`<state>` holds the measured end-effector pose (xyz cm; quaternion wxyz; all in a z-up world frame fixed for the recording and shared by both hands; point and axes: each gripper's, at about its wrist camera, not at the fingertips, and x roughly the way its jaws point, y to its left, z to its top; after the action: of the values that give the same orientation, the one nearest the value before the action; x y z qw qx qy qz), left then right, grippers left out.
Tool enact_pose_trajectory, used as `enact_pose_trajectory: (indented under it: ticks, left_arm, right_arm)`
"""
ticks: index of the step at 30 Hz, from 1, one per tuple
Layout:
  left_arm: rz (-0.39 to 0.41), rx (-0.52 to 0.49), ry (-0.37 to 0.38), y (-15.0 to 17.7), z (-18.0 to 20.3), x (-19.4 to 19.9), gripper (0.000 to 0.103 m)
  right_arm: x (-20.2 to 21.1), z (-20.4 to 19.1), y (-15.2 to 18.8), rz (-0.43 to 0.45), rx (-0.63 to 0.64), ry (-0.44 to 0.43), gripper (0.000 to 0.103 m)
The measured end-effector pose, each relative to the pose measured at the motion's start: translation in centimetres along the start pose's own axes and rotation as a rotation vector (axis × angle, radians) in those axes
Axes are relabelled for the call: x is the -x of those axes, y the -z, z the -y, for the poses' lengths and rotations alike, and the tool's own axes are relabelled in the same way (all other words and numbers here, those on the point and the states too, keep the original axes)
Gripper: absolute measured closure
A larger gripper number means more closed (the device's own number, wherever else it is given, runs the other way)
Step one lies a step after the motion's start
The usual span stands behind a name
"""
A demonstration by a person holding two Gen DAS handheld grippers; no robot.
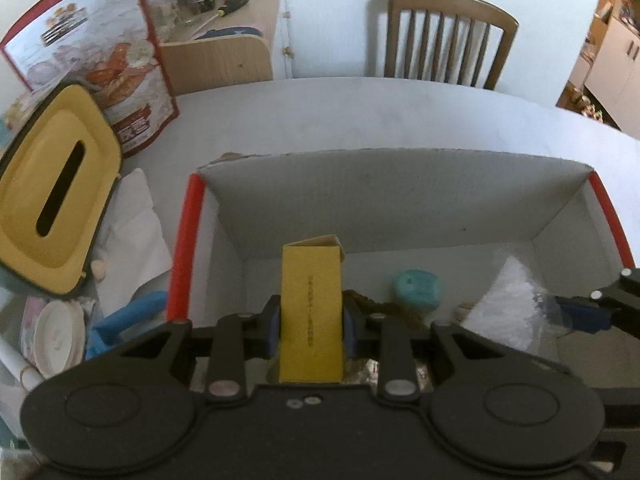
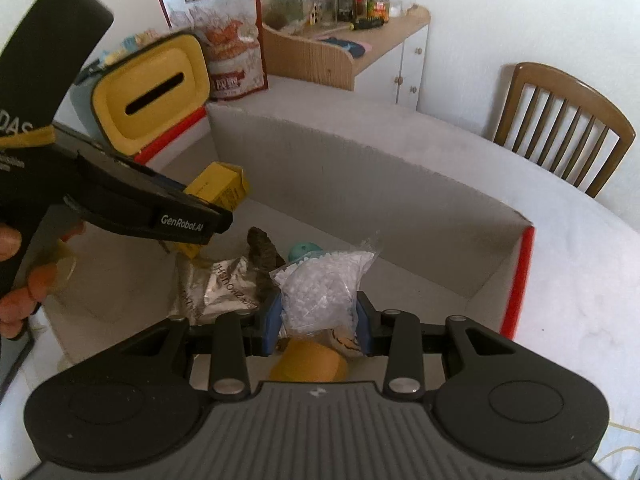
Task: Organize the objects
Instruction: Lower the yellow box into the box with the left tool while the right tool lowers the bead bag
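Ok, both tilted steeply down over cardboard box (image 1: 400, 200): L gripper (image 1: 311, 320) clamps upright yellow carton (image 1: 311, 304); at my 3 o'clock, R gripper (image 2: 318, 316) pinches bag of white pellets (image 2: 324, 280).

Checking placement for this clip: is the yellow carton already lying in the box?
No. The yellow carton is clamped between the left tongs, above the box floor.

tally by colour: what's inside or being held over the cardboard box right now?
Yellow: 2, the yellow carton in the left hand-held gripper and a yellow object on the floor of the cardboard box
White: 1, bag of white pellets in the right hand-held gripper
Teal: 1, teal object
Silver: 1, foil packet
Dark brown: 1, dark brown piece
Total: 6
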<state>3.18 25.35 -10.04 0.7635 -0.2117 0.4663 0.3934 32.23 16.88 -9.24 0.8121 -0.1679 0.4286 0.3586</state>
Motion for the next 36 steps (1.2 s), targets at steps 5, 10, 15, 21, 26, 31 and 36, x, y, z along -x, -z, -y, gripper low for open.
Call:
enact_pose_trajectory:
  ticks: [5,10,15,21,26,31,36]
  left_arm:
    - [-0.022,-0.004,0.01,-0.3,0.1,-1.1,0.075]
    - [-0.045,-0.007,0.013,-0.4,0.2,-1.9,0.075]
    - [-0.101,-0.008,0.022,-0.5,0.2,-2.9,0.074]
    - [-0.147,-0.025,0.017,-0.6,0.3,-3.5,0.07]
    - [-0.161,-0.015,0.011,-0.7,0.3,-3.6,0.07]
    - [-0.158,0.022,0.026,-0.5,0.3,-2.9,0.065]
    - [-0.137,0.022,0.029,-0.1,0.5,-1.8,0.057]
  right_arm:
    - [-1.6,-0.3,-0.3,-0.048,0.026,-0.007,0.066]
    - [-2.2,-0.1,-0.2,-0.061,0.019,-0.014,0.066]
    - [-2.3,-0.2,-0.3,-0.07,0.023,-0.029,0.065]
    - [-2.1,-0.1,-0.2,-0.069,0.012,-0.028,0.065]
    - [-1.4,0.0,0.2,-0.062,0.007,-0.033,0.062]
    - [-0.2,0.0,0.5,-0.041,0.005,-0.045,0.061]
    - [1.6,-0.1,0.8,-0.005,-0.006,-0.054,0.053]
